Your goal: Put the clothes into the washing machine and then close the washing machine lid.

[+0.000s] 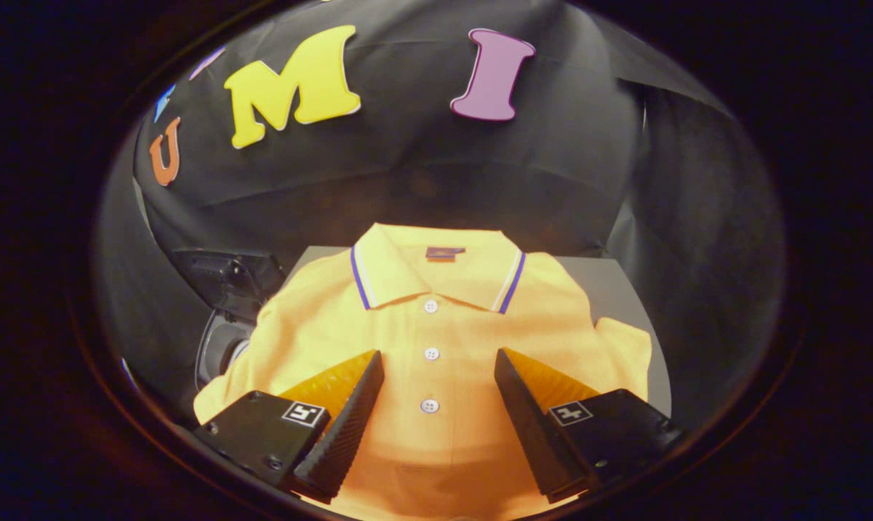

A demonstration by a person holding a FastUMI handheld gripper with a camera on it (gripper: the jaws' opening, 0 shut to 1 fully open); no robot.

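Dim booth, warm glow, fisheye-warped edges

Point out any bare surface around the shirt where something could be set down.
Bare grey table shows beyond the orange polo shirt, in a wedge past its far shoulder and sleeve, and a thin sliver beside the collar. The opposite side is crowded: a dark machine sits against the shirt's edge. The open gripper hangs over the button placket, fingers apart.

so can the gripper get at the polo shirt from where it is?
Probably yes. The gripper is open, fingers spread either side of the button placket, with the polo shirt lying flat on the grey surface right between and beyond them. Nothing sits in between.
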